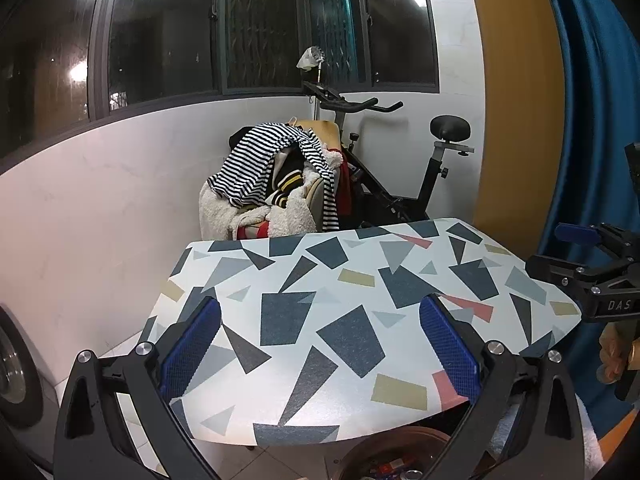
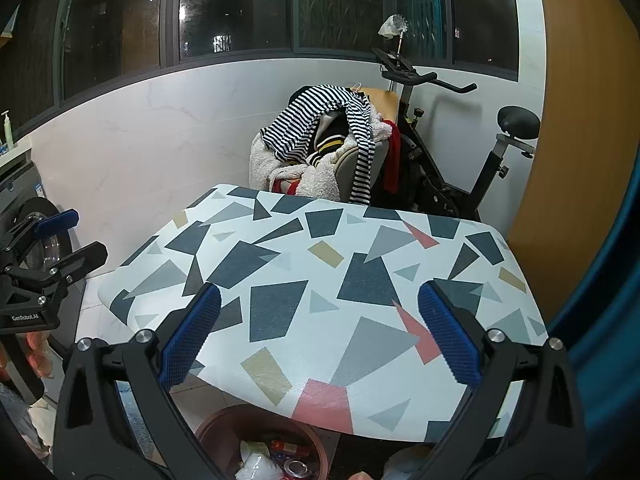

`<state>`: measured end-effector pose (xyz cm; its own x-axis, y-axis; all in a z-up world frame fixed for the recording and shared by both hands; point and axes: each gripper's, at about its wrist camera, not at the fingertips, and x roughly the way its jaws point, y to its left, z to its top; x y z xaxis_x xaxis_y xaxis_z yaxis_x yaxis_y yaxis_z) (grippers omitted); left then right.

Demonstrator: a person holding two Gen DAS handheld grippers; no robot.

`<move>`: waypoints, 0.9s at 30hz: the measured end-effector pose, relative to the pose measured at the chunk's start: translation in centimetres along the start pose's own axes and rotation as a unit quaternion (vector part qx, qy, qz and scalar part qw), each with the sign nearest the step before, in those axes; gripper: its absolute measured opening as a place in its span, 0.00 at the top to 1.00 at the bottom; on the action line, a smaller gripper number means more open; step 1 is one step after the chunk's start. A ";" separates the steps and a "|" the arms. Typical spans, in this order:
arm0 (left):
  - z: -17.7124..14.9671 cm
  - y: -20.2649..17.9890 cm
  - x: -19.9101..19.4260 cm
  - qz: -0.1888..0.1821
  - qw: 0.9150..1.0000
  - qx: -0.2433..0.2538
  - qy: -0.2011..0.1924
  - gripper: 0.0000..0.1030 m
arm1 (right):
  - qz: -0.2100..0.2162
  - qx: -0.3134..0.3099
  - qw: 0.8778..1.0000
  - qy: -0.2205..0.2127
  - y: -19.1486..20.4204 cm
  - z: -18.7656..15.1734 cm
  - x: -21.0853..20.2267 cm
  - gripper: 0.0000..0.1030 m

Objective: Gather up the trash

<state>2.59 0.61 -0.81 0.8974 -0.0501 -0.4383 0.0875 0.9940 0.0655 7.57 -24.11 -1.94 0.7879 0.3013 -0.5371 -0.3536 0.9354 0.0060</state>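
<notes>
A small table with a white top printed with grey, blue, pink and tan shapes fills both views; no trash shows on it. Under its near edge stands a brown round bin holding white crumpled paper, a can and wrappers. My left gripper hovers open over the tabletop with nothing between its blue pads; it also shows at the left edge of the right wrist view. My right gripper is open above the table too, empty, and shows at the right edge of the left wrist view.
Behind the table a chair piled with clothes, a striped shirt on top, stands beside an exercise bike. A washing machine is on the left, a blue curtain on the right, dark windows above.
</notes>
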 end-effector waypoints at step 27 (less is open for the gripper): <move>0.3 -0.4 -1.3 0.008 1.000 0.006 -0.017 0.06 | -0.002 0.001 1.000 -0.002 0.2 -0.2 -0.6 0.06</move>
<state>1.47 0.23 0.01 0.9129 -0.0372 -0.4066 0.0773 0.9936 0.0826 6.96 -24.08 -1.77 0.7916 0.2977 -0.5336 -0.3491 0.9371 0.0049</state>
